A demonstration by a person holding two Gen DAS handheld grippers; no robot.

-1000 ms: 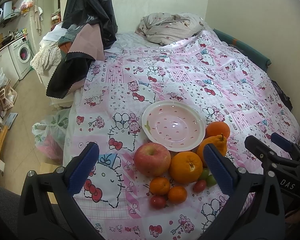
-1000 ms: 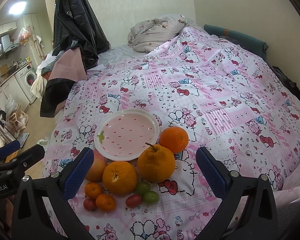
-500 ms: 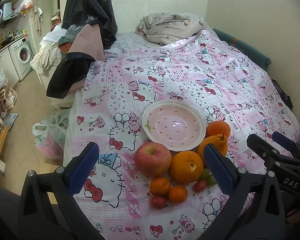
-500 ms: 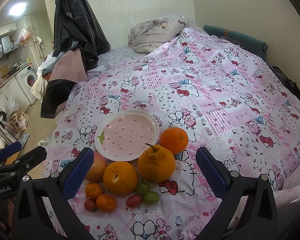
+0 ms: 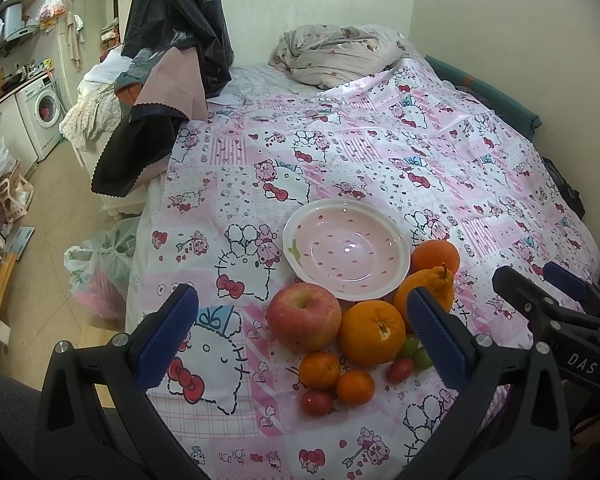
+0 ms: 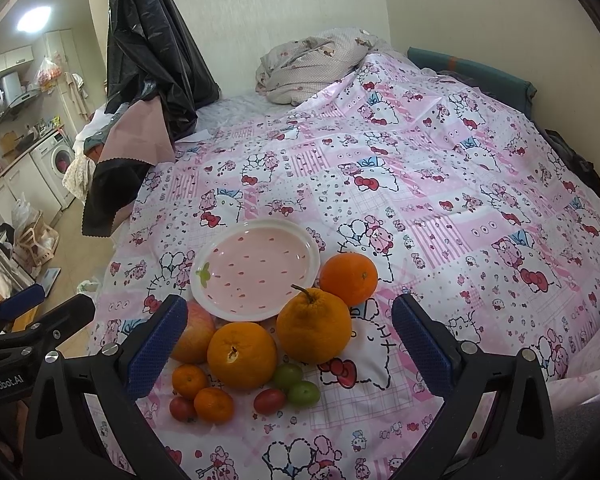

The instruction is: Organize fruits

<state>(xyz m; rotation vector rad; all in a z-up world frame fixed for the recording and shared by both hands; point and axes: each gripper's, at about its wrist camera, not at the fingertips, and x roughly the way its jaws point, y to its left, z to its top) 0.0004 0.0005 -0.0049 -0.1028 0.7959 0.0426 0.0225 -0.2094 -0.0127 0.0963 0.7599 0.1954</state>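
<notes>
Your left gripper [image 5: 300, 332] is spread wide, nothing between the fingers, hovering above the near edge of the fruit pile. Your right gripper [image 6: 290, 340] is likewise wide apart and holds nothing.

The pink plate [image 6: 256, 232] sits bare on the pink patterned bedspread [image 6: 420, 184]. All the fruit lies on the cloth, clustered on the plate's near side:
- apple [image 5: 304, 316] touching the plate rim
- navel orange [image 6: 242, 354] beside the apple
- stemmed knobbly orange [image 6: 314, 326] and round orange [image 6: 349, 278] to the right
- two small mandarins [image 6: 190, 380], cherry tomatoes [image 6: 269, 400] and two green grapes [image 6: 303, 392] nearest you

Crumpled blanket [image 6: 312, 62] lies at the bed's far end.
</notes>
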